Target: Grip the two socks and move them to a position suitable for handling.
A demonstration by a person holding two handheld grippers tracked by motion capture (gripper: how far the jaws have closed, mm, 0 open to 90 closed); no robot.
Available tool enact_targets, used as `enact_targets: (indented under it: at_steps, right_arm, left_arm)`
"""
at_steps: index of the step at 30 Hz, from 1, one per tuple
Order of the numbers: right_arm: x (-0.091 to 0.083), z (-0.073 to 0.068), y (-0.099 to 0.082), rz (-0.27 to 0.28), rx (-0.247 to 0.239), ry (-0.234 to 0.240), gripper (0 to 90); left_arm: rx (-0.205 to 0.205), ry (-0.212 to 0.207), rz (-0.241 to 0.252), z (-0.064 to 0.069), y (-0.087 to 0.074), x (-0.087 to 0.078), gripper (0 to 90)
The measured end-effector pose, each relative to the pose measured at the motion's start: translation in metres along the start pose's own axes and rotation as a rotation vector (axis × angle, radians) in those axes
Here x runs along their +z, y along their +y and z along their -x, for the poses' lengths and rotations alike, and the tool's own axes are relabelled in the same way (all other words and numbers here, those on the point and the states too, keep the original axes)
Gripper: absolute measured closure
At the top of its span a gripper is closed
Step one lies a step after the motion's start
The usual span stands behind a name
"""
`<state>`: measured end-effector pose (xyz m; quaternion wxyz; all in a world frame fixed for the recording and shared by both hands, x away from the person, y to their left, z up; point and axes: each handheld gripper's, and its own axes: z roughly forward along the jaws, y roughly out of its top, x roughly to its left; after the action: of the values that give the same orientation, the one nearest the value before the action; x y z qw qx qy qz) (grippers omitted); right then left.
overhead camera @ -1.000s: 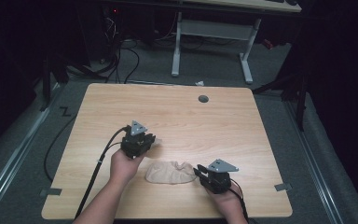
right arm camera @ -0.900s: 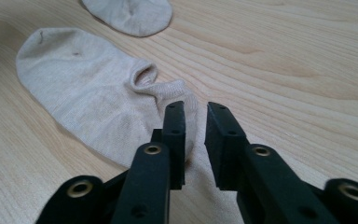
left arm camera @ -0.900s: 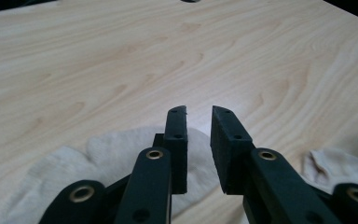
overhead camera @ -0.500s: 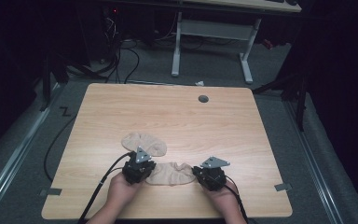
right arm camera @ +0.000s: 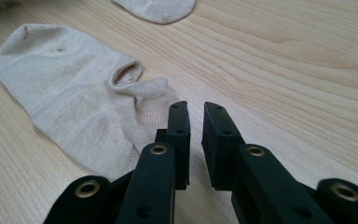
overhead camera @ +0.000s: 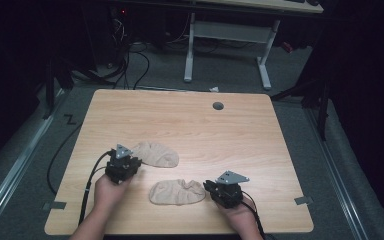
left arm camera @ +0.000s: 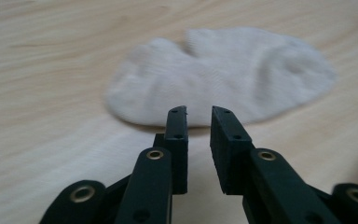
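Observation:
Two beige low-cut socks lie flat on the wooden table [overhead camera: 205, 130]. One sock [overhead camera: 156, 154] [left arm camera: 223, 74] lies just beyond my left gripper [overhead camera: 126, 161] [left arm camera: 199, 109]. Those jaws have just been opening and stand open a narrow gap apart, nothing between them. The other sock [overhead camera: 177, 192] [right arm camera: 79, 98] lies near the front edge, its cuff end beside my right gripper [overhead camera: 212, 187] [right arm camera: 196, 105]. The right jaws have also just been opening; they are open by a slit and hold nothing. The tip of the first sock [right arm camera: 158, 9] peeks in at the top of the right gripper view.
A round cable hole [overhead camera: 218, 106] sits near the table's far edge. Grey tape tabs [overhead camera: 303, 200] mark the front corners. Behind the table stand a white desk frame [overhead camera: 190, 50] and floor cables [overhead camera: 130, 60]. Each gripper trails a black cable toward the person.
My left gripper has drawn back toward the near-left, off the spot where a sock now lies uncovered. The right gripper has stayed put beside the near sock.

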<state>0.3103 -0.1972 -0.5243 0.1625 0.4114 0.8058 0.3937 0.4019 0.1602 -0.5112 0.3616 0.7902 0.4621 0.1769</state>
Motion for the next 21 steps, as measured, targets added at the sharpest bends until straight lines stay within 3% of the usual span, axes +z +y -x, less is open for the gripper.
enact_targets:
  at_steps: [1, 4, 6, 11, 13, 16, 18, 21]
  right_arm:
    - [0.000, 0.000, 0.000, 0.000, 0.000, 0.000, 81.8]
    - [0.000, 0.000, 0.000, 0.003, 0.000, 0.002, 81.4]
    - [0.000, 0.000, 0.000, 0.002, -0.005, 0.001, 81.0]
    - [0.000, 0.000, 0.000, 0.002, -0.003, 0.004, 81.0]
    - [0.000, 0.000, 0.000, 0.002, -0.004, 0.004, 80.9]
    - [0.000, 0.001, -0.001, 0.002, -0.003, 0.003, 80.9]
    - [0.000, 0.001, -0.001, 0.003, -0.002, 0.004, 80.9]
    - [0.000, 0.001, -0.001, 0.004, -0.001, 0.004, 80.9]
  left_arm:
    - [0.000, 0.000, 0.000, 0.000, 0.000, 0.000, 76.2]
    - [-0.056, 0.012, 0.018, -0.021, 0.008, 0.005, 75.1]
    - [-0.059, 0.025, -0.005, -0.029, 0.013, 0.012, 69.3]
    - [-0.111, 0.021, -0.055, -0.041, 0.015, 0.033, 63.9]
    - [-0.104, 0.021, -0.052, -0.041, 0.016, 0.034, 64.4]
    - [-0.089, 0.020, -0.053, -0.039, 0.015, 0.035, 67.7]
    - [-0.065, 0.023, -0.052, -0.036, 0.015, 0.035, 74.8]
    - [-0.074, 0.008, -0.042, -0.034, 0.014, 0.036, 82.7]
